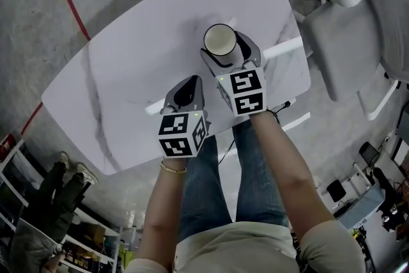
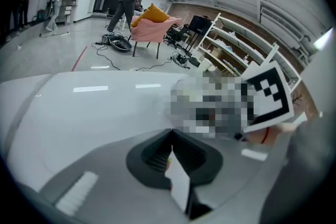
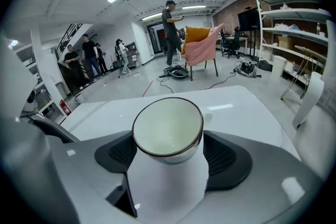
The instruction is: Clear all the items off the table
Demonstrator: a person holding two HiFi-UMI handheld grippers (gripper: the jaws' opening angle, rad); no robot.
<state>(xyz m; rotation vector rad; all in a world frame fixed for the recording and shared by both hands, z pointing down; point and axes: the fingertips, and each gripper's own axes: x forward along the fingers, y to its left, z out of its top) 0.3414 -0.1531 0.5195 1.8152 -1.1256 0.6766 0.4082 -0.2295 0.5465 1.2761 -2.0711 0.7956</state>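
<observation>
A tall white cup (image 1: pixel 219 40) with a dark rim stands upright on the white marble table (image 1: pixel 128 73), empty inside. My right gripper (image 1: pixel 231 54) reaches around its lower body, one jaw on each side. In the right gripper view the cup (image 3: pixel 168 131) fills the gap between the wide-spread dark pads (image 3: pixel 231 160), which do not visibly press on it. My left gripper (image 1: pixel 188 85) hovers over the table just left of and nearer than the cup. Its jaws (image 2: pixel 170 136) are shut together with nothing held.
A grey chair (image 1: pixel 351 41) stands off the table's right end. A red line (image 1: pixel 67 0) runs across the floor at the far left. Shelving (image 1: pixel 38 227) sits at the lower left. People and a pink chair (image 3: pixel 202 44) stand far beyond the table.
</observation>
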